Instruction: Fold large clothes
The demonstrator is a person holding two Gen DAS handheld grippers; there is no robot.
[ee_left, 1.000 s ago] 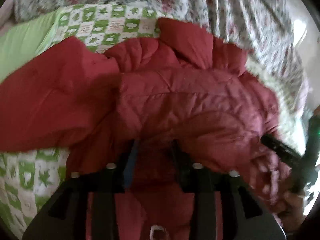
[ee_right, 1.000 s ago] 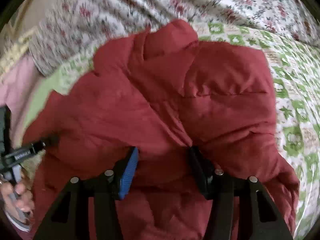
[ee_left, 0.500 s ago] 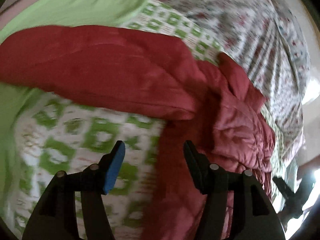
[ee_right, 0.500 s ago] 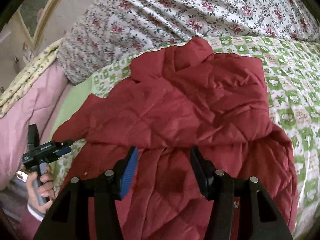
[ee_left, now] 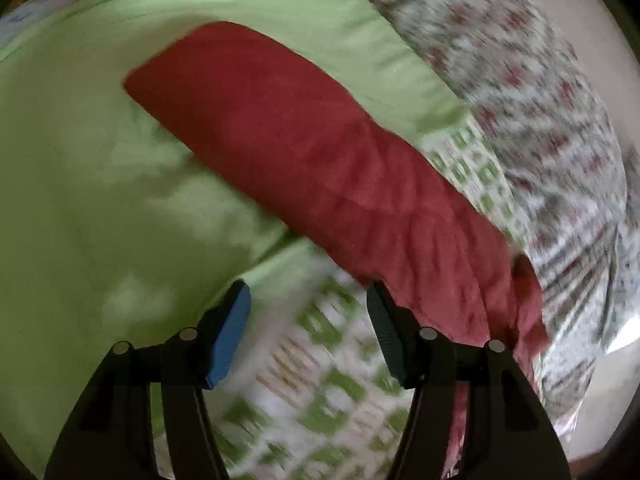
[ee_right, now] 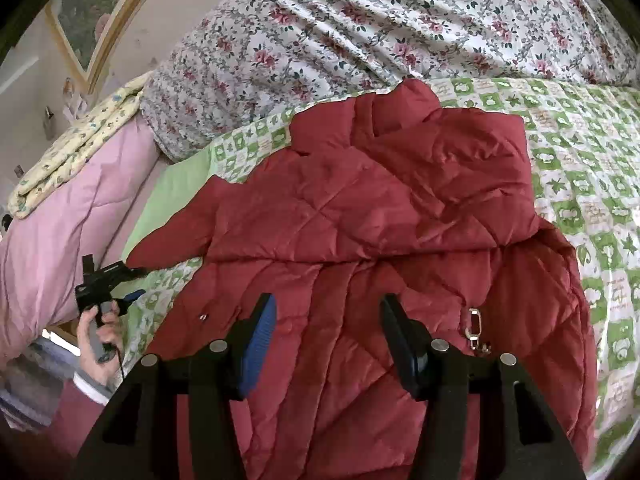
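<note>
Sprawling quilted red jacket [ee_right: 360, 220]

You are looking at a bed spread with a green-and-white checked quilt [ee_right: 580, 168], its plain lime-green border [ee_left: 100, 200] filling the left of the left wrist view. A bunched floral duvet [ee_right: 400, 28] lies along the far side. At left sits a pink quilted comforter [ee_right: 60, 232] with a folded yellow patterned blanket [ee_right: 76, 148] on top, below a wood-framed picture [ee_right: 100, 16] on the wall.
</note>
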